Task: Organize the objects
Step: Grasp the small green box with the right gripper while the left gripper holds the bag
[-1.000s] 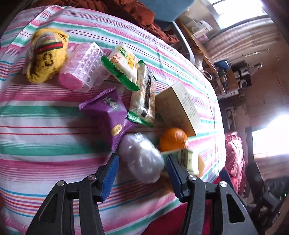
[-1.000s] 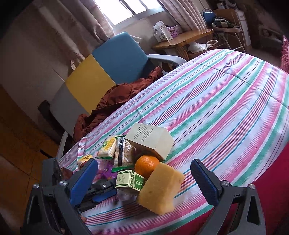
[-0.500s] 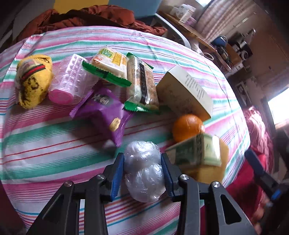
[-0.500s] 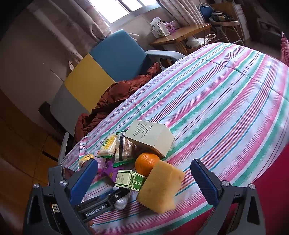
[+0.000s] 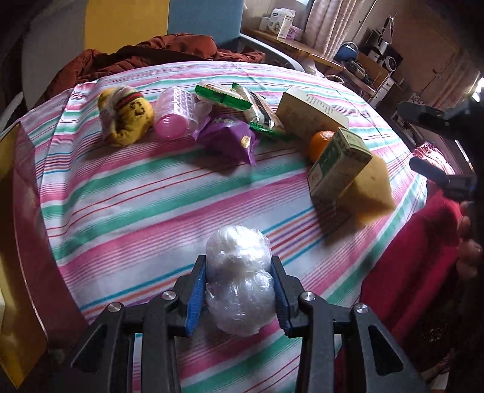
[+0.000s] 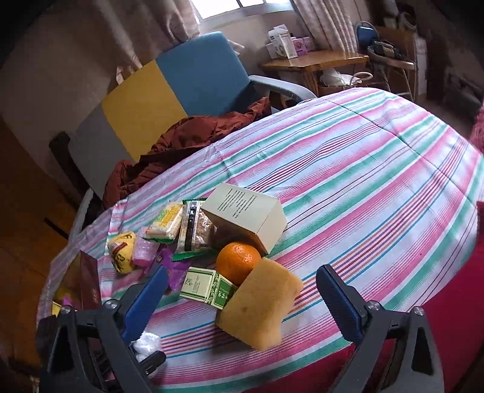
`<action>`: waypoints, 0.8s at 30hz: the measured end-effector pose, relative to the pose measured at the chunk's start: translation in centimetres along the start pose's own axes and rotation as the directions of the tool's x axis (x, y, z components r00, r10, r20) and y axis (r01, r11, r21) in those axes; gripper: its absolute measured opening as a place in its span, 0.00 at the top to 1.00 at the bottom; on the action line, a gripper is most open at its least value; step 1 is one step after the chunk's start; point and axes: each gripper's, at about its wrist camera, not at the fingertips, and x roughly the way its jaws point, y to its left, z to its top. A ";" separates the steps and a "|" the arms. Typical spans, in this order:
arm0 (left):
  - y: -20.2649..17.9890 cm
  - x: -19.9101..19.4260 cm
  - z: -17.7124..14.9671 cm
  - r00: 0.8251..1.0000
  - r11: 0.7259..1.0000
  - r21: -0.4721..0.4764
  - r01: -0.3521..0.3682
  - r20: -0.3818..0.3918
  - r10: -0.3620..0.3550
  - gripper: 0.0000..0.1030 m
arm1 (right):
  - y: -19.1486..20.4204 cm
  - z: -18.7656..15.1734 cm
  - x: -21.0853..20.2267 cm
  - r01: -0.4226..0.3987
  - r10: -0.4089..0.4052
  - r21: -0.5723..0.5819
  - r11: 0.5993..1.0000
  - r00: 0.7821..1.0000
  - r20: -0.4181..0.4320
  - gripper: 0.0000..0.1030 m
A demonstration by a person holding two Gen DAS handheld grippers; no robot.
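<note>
The left gripper [image 5: 239,290] is clenched on the plastic-wrapped bundle [image 5: 239,278] at the near edge of the striped tablecloth [image 5: 136,193], so carrying it somewhere seems next, while the right gripper [image 6: 242,299] hangs released over the sponge [image 6: 260,305].

Soft daylight from the window [image 6: 242,3], dim vignetted corners, strong fisheye bending, slight blur throughout.

black tongs [image 5: 239,290], blue pads (silver screws)
</note>
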 end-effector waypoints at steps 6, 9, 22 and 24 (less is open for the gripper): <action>-0.5 0.2 -0.1 1.000 0.999 0.030 -0.010 0.019 0.009 0.62 | 3.5 -0.8 2.1 0.057 -0.066 -0.163 0.985 0.996 -0.053 0.24; -1.1 0.5 0.2 1.000 0.999 0.038 -0.010 0.029 0.009 0.62 | 4.4 -0.9 3.3 0.075 -0.091 -0.202 0.976 0.993 -0.071 0.29; -0.5 -1.3 0.2 0.997 0.998 0.014 0.056 0.058 -0.057 0.64 | 5.9 -0.8 2.2 0.035 -0.053 -0.233 0.972 0.996 -0.072 0.62; -0.8 -2.6 -0.3 0.994 0.998 0.017 0.058 0.087 -0.059 0.64 | 6.9 -0.7 1.2 0.007 -0.022 -0.243 0.970 0.998 -0.059 0.62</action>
